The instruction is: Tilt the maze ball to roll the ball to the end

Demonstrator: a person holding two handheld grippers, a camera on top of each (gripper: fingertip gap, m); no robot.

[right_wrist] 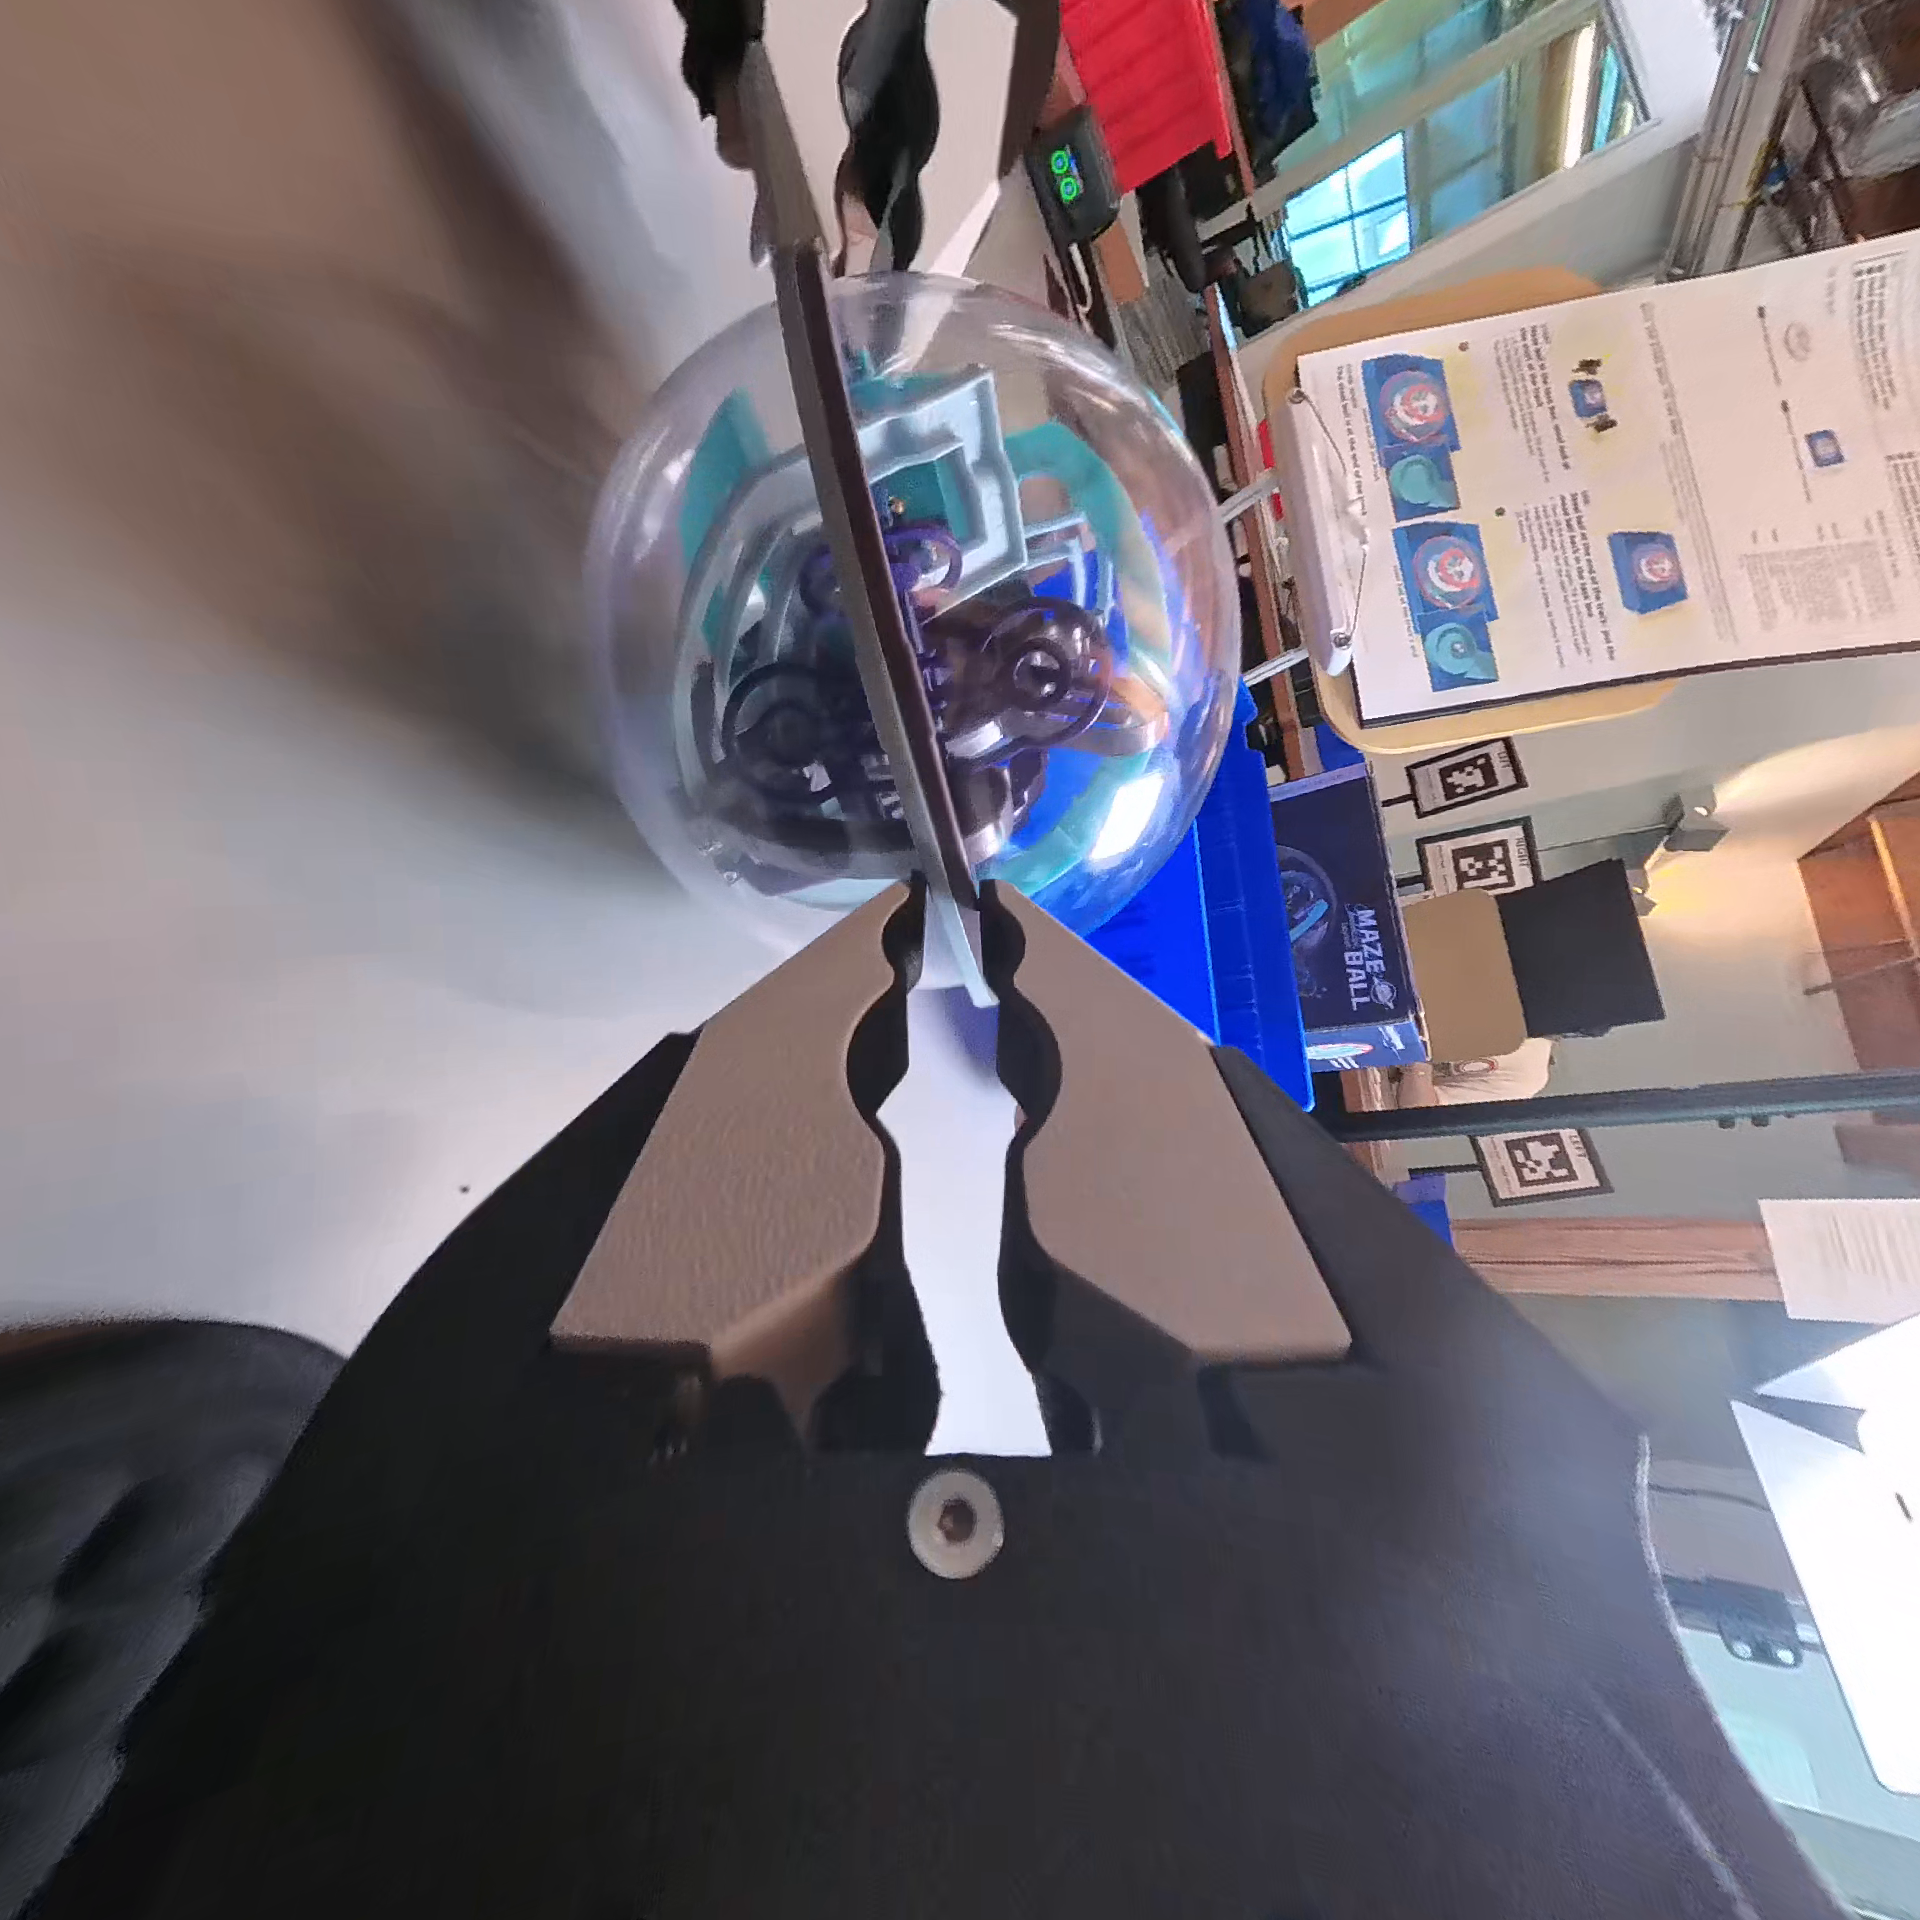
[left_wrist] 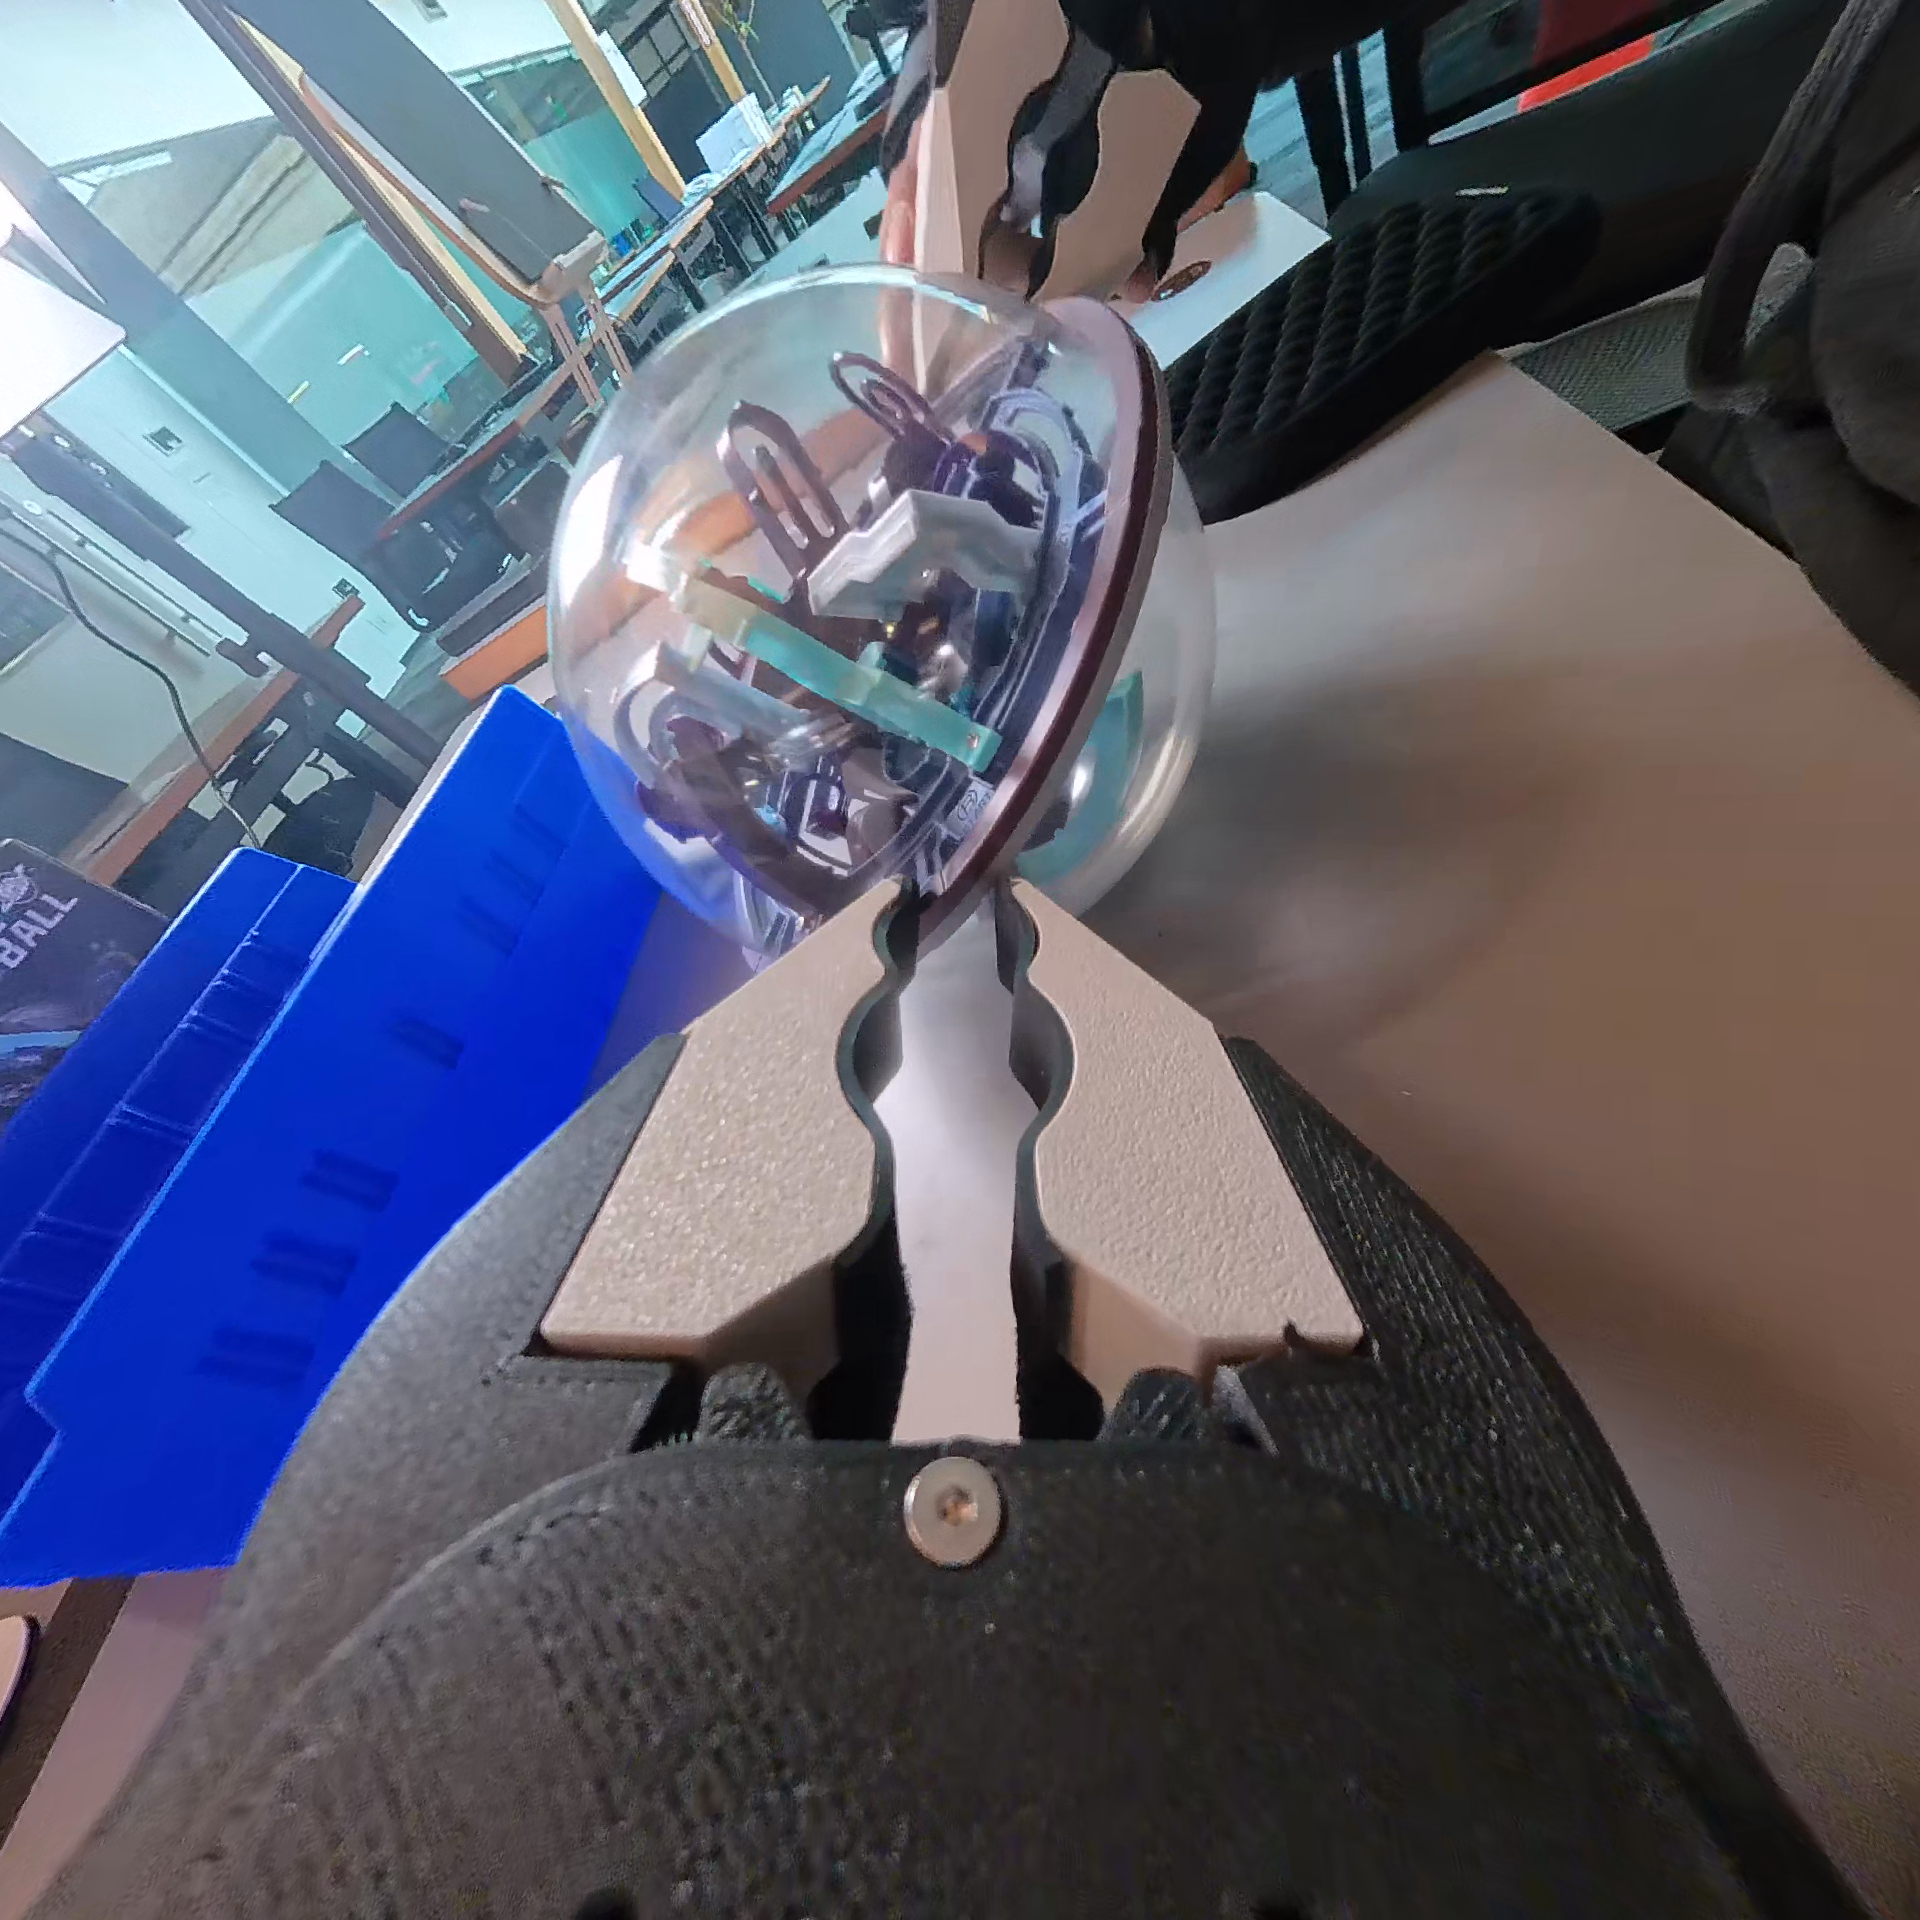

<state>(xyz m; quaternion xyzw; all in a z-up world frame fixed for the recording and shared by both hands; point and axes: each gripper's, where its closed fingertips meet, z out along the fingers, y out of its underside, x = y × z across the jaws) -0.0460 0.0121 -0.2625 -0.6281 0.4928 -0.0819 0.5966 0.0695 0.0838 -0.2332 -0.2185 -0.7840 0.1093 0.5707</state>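
Clear plastic maze ball [left_wrist: 883, 592] held aloft by its dark equator rim between two tools.

The left tool [left_wrist: 948, 894] pinches the rim's near edge with narrow jaws; the right tool [right_wrist: 951, 891] does the same at the opposite edge, so the sphere hangs clear above the pale beige surface [left_wrist: 1507, 935], rim tilted. Inside the shell sit purple, teal and grey plastic tracks; the small ball cannot be made out. A blue plastic bin [left_wrist: 312, 1143] lies close at the left, just below the sphere; open surface spreads right.
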